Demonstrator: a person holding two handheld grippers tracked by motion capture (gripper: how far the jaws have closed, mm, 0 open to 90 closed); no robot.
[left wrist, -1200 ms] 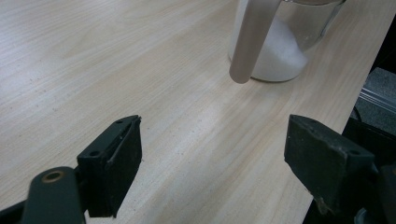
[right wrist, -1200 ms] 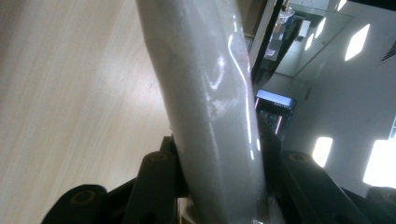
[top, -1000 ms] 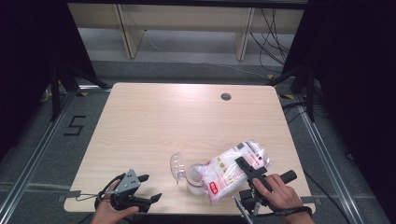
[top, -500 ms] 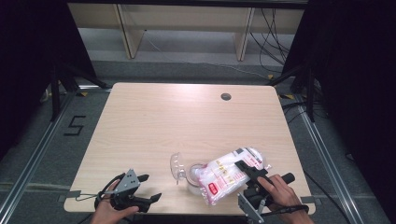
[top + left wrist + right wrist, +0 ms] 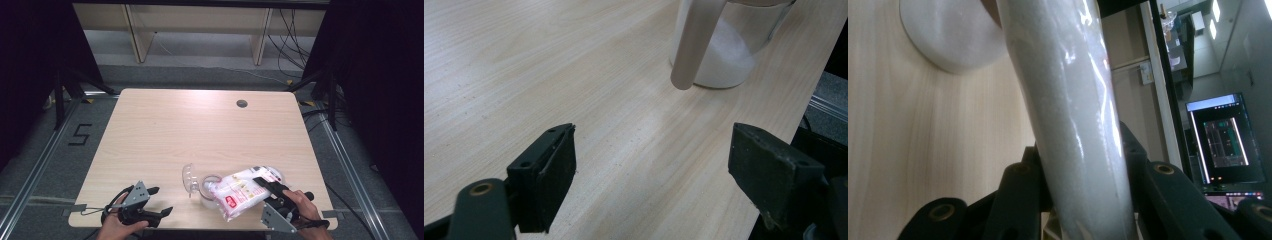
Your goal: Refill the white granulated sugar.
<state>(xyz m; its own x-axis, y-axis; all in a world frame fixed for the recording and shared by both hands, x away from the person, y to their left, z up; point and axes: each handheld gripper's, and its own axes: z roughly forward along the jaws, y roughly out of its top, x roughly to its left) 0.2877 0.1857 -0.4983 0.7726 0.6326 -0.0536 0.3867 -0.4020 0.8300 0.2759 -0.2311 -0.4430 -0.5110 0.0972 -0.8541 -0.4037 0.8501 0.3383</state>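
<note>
A clear plastic bag of white grains [image 5: 239,192] with red print lies tilted, its left end over the mouth of a glass jar [image 5: 207,189]. The jar's hinged lid [image 5: 188,177] stands open to the left. My right gripper [image 5: 261,182] is shut on the bag's right part; in the right gripper view the bag [image 5: 1073,125] runs up between the jaws, with the jar [image 5: 948,35] behind it. My left gripper [image 5: 161,200] rests open near the table's front left edge. In the left gripper view nothing is between its jaws [image 5: 654,170], and the jar [image 5: 724,55] holds some white grains.
The wooden table [image 5: 200,130] has a round cable hole [image 5: 242,103] at the back right. The jar stands close to the front edge. Shelving and cables lie on the floor beyond the table's far side.
The right gripper and the bag have shifted slightly left and toward the near edge, bringing the bag's end closer over the jar. The left gripper has stayed still.
</note>
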